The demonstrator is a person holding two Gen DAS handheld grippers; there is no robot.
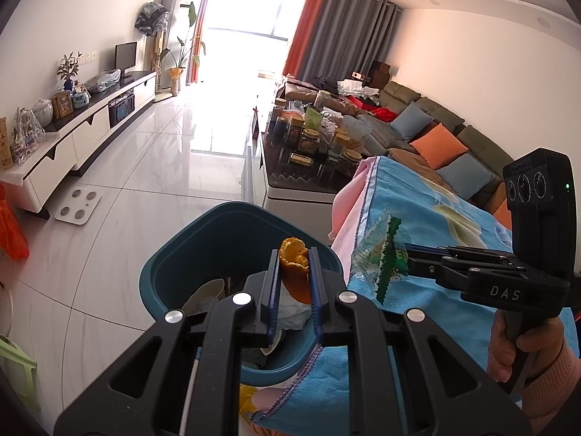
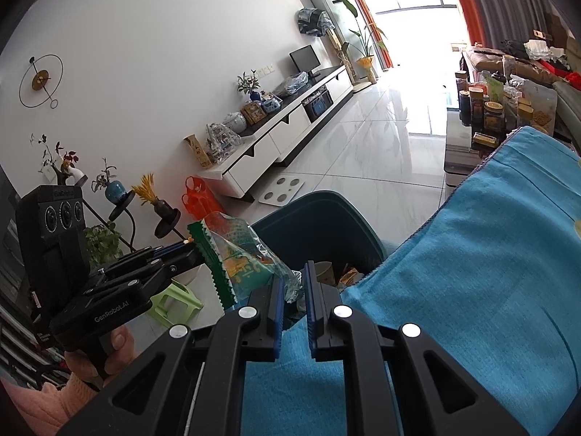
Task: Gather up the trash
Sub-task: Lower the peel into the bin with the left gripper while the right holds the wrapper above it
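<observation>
My left gripper [image 1: 294, 254] has its fingers clamped on an orange peel [image 1: 295, 267], held over the open blue bin [image 1: 174, 265]; paper scraps lie inside the bin; my right gripper [image 1: 409, 254] has its fingers pinched together on a clear and green snack wrapper [image 1: 381, 265], just right of the bin, above the blue cloth [image 1: 435, 225].

daylight, bright | window [image 1: 250, 11] overexposed | floor [image 1: 152, 167] glare | fisheye-warped edges
</observation>
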